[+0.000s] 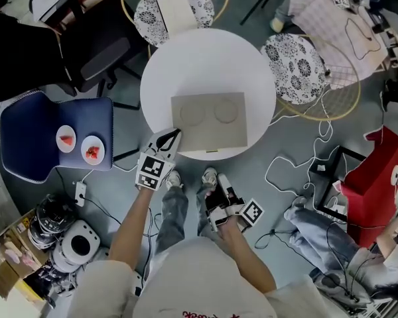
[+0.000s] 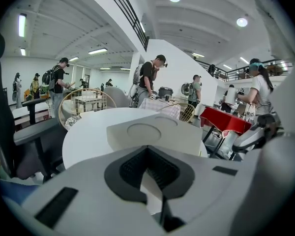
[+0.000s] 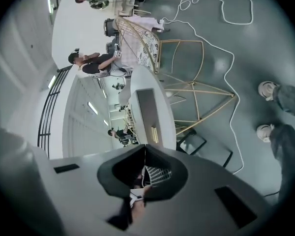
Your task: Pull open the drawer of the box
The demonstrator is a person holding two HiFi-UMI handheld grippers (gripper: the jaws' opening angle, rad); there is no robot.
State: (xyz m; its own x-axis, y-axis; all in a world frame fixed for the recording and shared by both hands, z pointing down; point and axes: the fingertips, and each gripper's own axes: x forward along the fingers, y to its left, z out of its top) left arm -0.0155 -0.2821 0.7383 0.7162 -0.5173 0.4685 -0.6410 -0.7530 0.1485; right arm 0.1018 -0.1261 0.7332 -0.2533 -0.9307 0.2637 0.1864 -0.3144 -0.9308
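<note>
A flat grey-beige box (image 1: 209, 120) with two round dents in its lid lies on the near half of the round white table (image 1: 205, 58). A small pale drawer handle (image 1: 212, 151) shows on its front edge. My left gripper (image 1: 174, 134) is shut and empty, with its tips over the table's rim at the box's near left corner. In the left gripper view the box (image 2: 157, 134) lies just beyond the shut left gripper (image 2: 147, 149). My right gripper (image 1: 220, 185) hangs low in front of the table, shut on nothing. Past the right gripper (image 3: 145, 146), the right gripper view shows the box edge-on, with its handle (image 3: 154, 134).
A blue chair (image 1: 26, 134) with two plates of red food stands to the left, a black office chair (image 1: 93, 52) behind it. Wire chairs with patterned cushions (image 1: 295, 61) flank the table. Cables (image 1: 292, 164) trail across the floor, and a red stand (image 1: 375, 177) and a seated person are at the right.
</note>
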